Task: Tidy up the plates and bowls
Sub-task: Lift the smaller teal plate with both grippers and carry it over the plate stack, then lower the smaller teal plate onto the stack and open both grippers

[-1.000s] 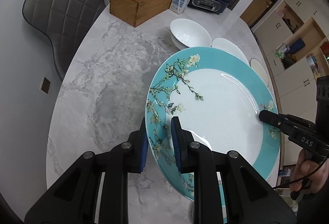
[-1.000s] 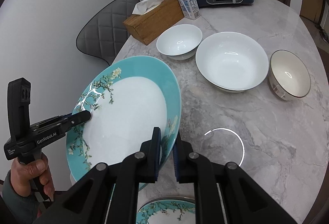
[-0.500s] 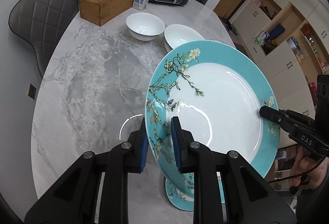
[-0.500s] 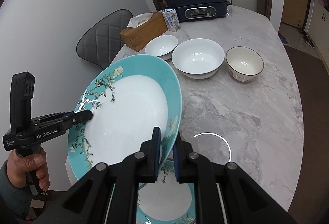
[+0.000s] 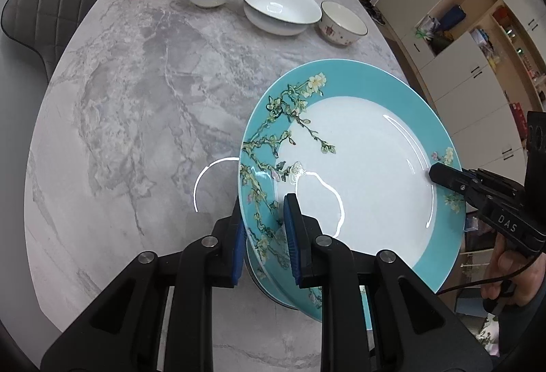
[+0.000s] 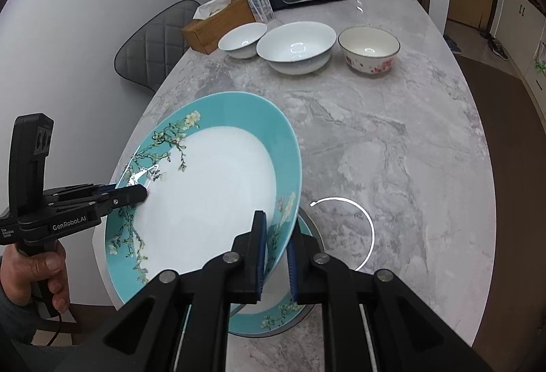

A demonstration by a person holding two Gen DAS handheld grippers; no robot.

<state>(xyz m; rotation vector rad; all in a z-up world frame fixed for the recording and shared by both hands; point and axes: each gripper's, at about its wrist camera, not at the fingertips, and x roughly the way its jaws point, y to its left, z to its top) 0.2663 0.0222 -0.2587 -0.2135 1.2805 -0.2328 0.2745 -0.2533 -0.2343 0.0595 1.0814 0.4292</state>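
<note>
We hold a turquoise-rimmed plate, white at its centre and painted with blossoming branches, tilted above the near edge of the marble table, our left gripper and right gripper each clamped on opposite sides of its rim. A second plate of the same pattern lies flat just beneath it. Three bowls stand in a row toward the far edge
</note>
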